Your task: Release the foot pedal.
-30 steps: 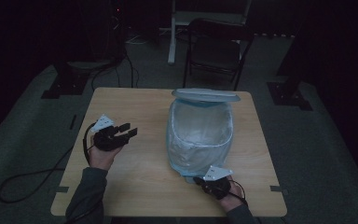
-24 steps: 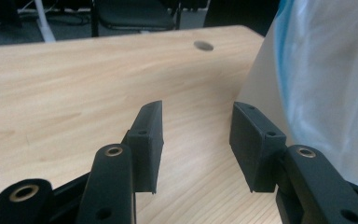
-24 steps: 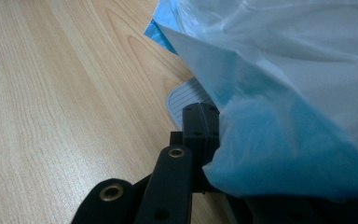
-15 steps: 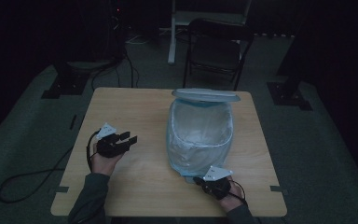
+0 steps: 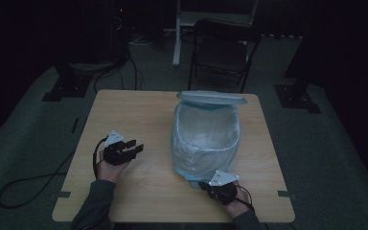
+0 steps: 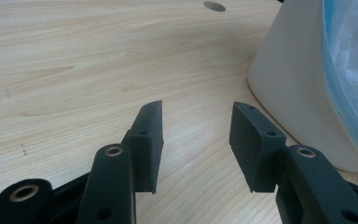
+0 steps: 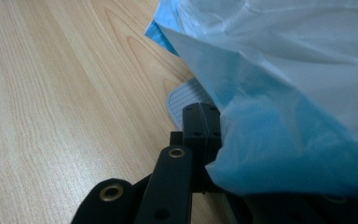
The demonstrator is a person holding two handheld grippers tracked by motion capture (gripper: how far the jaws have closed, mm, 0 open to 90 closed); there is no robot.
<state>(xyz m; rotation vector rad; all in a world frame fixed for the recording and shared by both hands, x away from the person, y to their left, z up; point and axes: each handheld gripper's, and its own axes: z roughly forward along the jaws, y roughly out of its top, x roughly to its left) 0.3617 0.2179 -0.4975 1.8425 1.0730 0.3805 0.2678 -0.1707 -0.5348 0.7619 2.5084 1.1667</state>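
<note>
A white bin (image 5: 206,143) lined with a pale blue plastic bag (image 5: 205,125) stands on the wooden table (image 5: 139,110), right of the middle, with its lid (image 5: 211,97) raised at the back. My left gripper (image 5: 136,145) hovers open to the bin's left, jaws pointing at it. In the left gripper view the gripper (image 6: 196,126) holds nothing, and the bin wall (image 6: 298,79) is just ahead on the right. My right gripper (image 5: 203,184) sits at the bin's front foot. Its pads (image 7: 200,116) are pressed together at the bag's hanging edge (image 7: 284,70), which drapes over one jaw.
A grey ribbed tab (image 7: 182,100) lies on the table by the bin's base. A folding chair (image 5: 220,48) and stand legs are on the dark floor beyond the far edge. A cable (image 5: 28,184) trails off the table's left side.
My left gripper has drawn back toward the table's front edge and slightly right, staying open. The right gripper and the bin have stayed put.
</note>
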